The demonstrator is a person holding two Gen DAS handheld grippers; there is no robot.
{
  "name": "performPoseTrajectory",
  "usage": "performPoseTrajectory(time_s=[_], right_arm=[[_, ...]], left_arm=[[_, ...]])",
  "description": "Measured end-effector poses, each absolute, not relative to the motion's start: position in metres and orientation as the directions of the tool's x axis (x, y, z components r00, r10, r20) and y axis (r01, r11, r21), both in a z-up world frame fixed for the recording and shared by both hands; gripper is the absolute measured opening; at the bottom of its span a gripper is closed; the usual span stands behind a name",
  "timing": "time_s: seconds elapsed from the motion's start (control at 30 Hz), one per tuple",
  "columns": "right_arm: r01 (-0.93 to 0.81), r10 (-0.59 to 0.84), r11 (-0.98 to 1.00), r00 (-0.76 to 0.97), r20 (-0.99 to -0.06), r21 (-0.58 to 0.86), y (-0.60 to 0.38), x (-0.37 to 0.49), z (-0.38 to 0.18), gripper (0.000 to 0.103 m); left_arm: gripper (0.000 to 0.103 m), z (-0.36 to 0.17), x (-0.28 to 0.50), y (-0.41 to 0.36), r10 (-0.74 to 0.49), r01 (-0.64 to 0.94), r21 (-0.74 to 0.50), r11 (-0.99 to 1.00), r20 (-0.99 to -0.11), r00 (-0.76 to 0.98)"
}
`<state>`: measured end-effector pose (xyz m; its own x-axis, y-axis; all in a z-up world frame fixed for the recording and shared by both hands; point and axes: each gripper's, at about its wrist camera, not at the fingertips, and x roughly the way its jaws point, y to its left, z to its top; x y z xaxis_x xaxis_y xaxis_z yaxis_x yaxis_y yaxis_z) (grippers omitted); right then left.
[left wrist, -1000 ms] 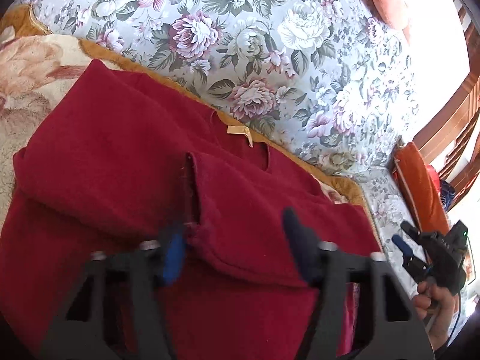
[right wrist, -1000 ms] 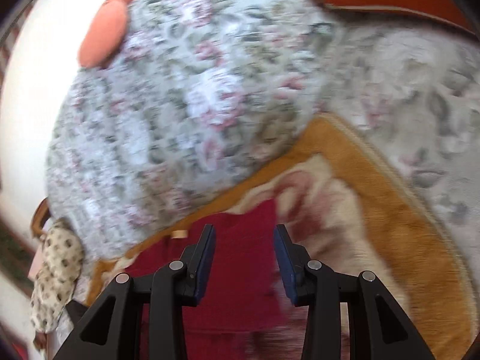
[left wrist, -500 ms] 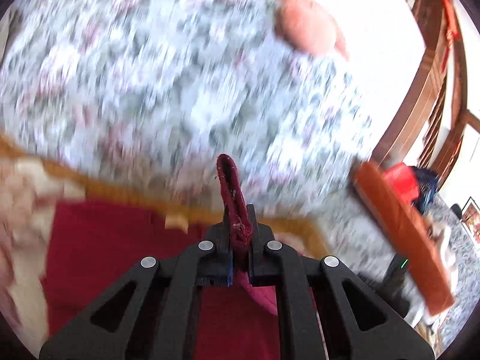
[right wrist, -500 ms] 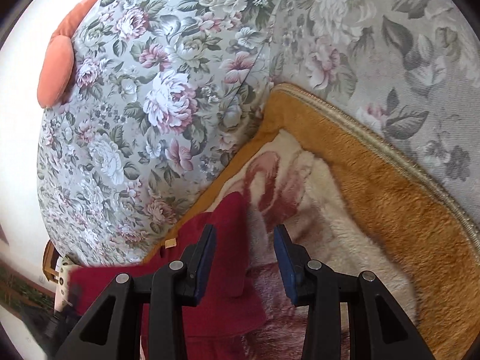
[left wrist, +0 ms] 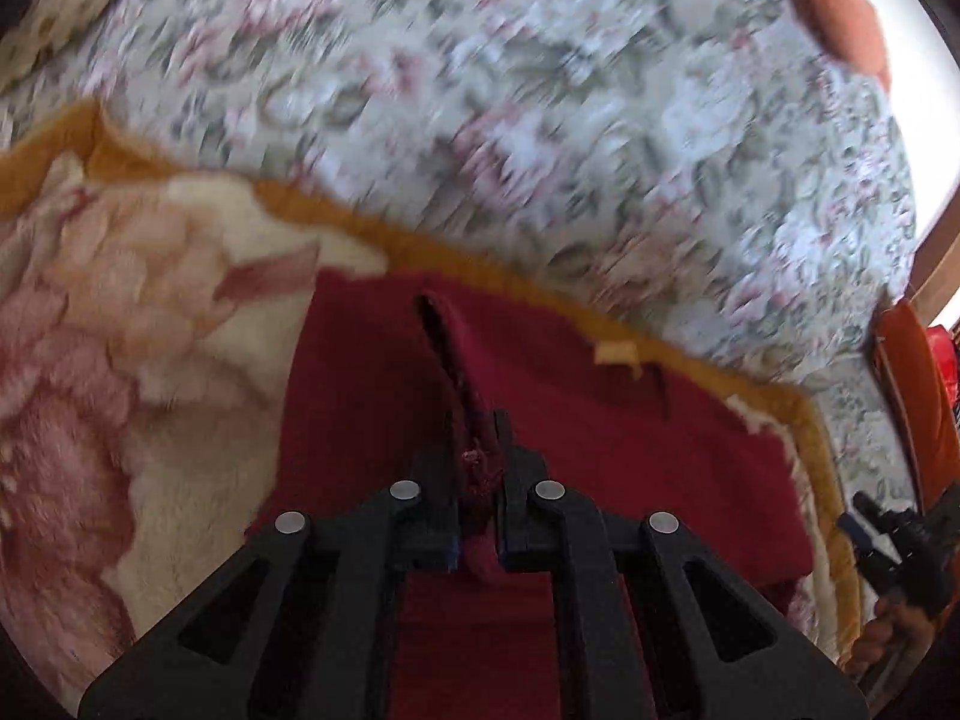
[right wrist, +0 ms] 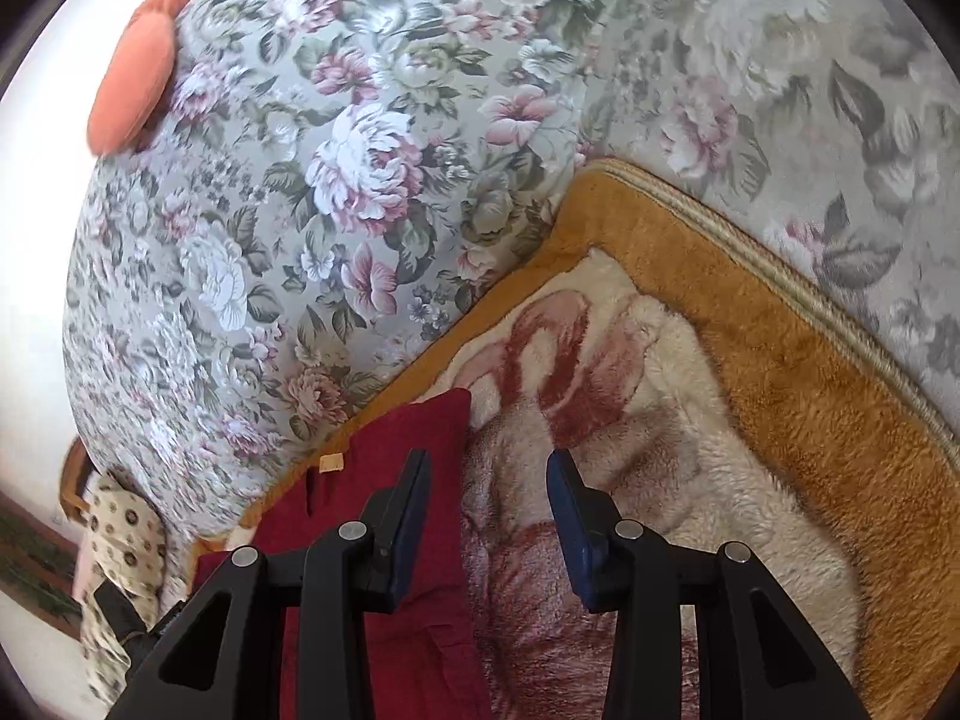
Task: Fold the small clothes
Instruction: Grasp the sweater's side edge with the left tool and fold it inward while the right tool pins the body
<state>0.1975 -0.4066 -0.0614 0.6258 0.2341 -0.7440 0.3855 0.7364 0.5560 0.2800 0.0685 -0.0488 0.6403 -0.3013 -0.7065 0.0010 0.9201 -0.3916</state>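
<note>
L wrist view: L gripper [left wrist: 477,480], jaws pressed together on a raised ridge of the red garment [left wrist: 600,420]; rest of garment lies flat on the plush blanket [left wrist: 150,360], tan label [left wrist: 615,353] near its far edge. Orange blanket border, then floral cushion [left wrist: 540,120] (blurred) just beyond. R wrist view: R gripper [right wrist: 487,516], jaws spread, nothing between; it hovers over bare blanket [right wrist: 690,450], w/ garment edge [right wrist: 420,450] beside its left finger. R gripper [left wrist: 894,540] also seen at far right of L view.
</note>
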Motion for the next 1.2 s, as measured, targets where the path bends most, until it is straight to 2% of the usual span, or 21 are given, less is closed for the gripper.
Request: performPoseTrajectory(time_s=[0.03, 0.1, 0.17, 0.3, 0.37, 0.4, 0.47, 0.53, 0.63, 0.67, 0.73, 0.77, 0.9, 0.97, 1.03, 1.1, 1.2], right_arm=[[0.373, 0.227, 0.754, 0.626, -0.746, 0.542, -0.404, 0.199, -0.059, 0.038], [0.333, 0.216, 0.795, 0.627, -0.749, 0.507, -0.394, 0.202, -0.053, 0.038], [0.292, 0.218, 0.825, 0.625, -0.749, 0.484, -0.384, 0.204, -0.048, 0.038], [0.148, 0.297, 0.865, 0.618, -0.728, 0.479, -0.357, 0.212, -0.041, 0.038], [0.080, 0.339, 0.874, 0.605, -0.720, 0.479, -0.344, 0.214, -0.041, 0.038], [0.053, 0.366, 0.870, 0.596, -0.714, 0.490, -0.339, 0.215, -0.042, 0.038], [-0.016, 0.427, 0.861, 0.566, -0.705, 0.509, -0.327, 0.217, -0.045, 0.035], [-0.093, 0.457, 0.869, 0.531, -0.714, 0.486, -0.310, 0.220, -0.049, 0.032], [-0.143, 0.445, 0.892, 0.440, -0.780, 0.429, -0.288, 0.224, -0.069, 0.032], [-0.141, 0.441, 0.896, 0.395, -0.806, 0.422, -0.286, 0.226, -0.080, 0.031], [-0.123, 0.385, 0.923, 0.301, -0.872, 0.365, -0.285, 0.228, -0.104, 0.009], [-0.140, 0.371, 0.929, 0.317, -0.873, 0.344, -0.291, 0.226, -0.109, 0.002], [-0.043, 0.449, 0.888, 0.301, -0.841, 0.458, -0.315, 0.228, -0.115, 0.000], [-0.047, 0.449, 0.888, 0.292, -0.844, 0.457, -0.312, 0.229, -0.110, 0.000], [-0.073, 0.447, 0.890, 0.339, -0.828, 0.450, -0.308, 0.230, -0.093, 0.000], [-0.080, 0.414, 0.898, 0.487, -0.769, 0.433, -0.311, 0.236, -0.067, 0.002], [-0.045, 0.299, 0.940, 0.589, -0.751, 0.339, -0.306, 0.256, -0.059, 0.003]], left_arm=[[0.006, -0.054, 0.278, 0.073, -0.297, -0.008, -0.389, 0.921, -0.716, 0.632], [0.024, -0.058, 0.270, 0.083, -0.293, -0.014, -0.389, 0.921, -0.717, 0.632], [0.036, -0.055, 0.257, 0.094, -0.256, -0.035, -0.368, 0.929, -0.710, 0.656], [0.037, -0.037, 0.239, 0.101, -0.142, -0.066, -0.285, 0.956, -0.648, 0.748], [0.037, -0.030, 0.243, 0.094, -0.159, -0.031, -0.281, 0.959, -0.625, 0.765], [0.032, -0.028, 0.248, 0.085, -0.186, 0.002, -0.282, 0.959, -0.626, 0.758], [0.025, -0.031, 0.260, 0.067, -0.221, 0.055, -0.266, 0.962, -0.648, 0.729], [0.024, -0.045, 0.275, 0.053, -0.199, 0.049, -0.229, 0.972, -0.697, 0.688], [0.024, -0.070, 0.285, 0.050, -0.192, 0.014, -0.235, 0.972, -0.757, 0.625], [0.024, -0.073, 0.284, 0.050, -0.186, 0.011, -0.231, 0.973, -0.753, 0.631], [0.024, -0.074, 0.281, 0.048, -0.184, 0.016, -0.227, 0.974, -0.744, 0.642], [0.024, -0.073, 0.281, 0.050, -0.190, 0.015, -0.235, 0.972, -0.745, 0.639], [0.024, -0.065, 0.285, 0.058, -0.214, -0.010, -0.284, 0.959, -0.746, 0.631], [0.024, -0.055, 0.287, 0.061, -0.212, -0.014, -0.293, 0.956, -0.725, 0.655], [0.024, -0.051, 0.292, 0.059, -0.214, -0.005, -0.289, 0.957, -0.720, 0.661], [0.024, -0.053, 0.303, 0.056, -0.197, -0.016, -0.270, 0.963, -0.741, 0.642], [0.025, -0.069, 0.314, 0.057, -0.188, -0.051, -0.268, 0.962, -0.787, 0.587]])
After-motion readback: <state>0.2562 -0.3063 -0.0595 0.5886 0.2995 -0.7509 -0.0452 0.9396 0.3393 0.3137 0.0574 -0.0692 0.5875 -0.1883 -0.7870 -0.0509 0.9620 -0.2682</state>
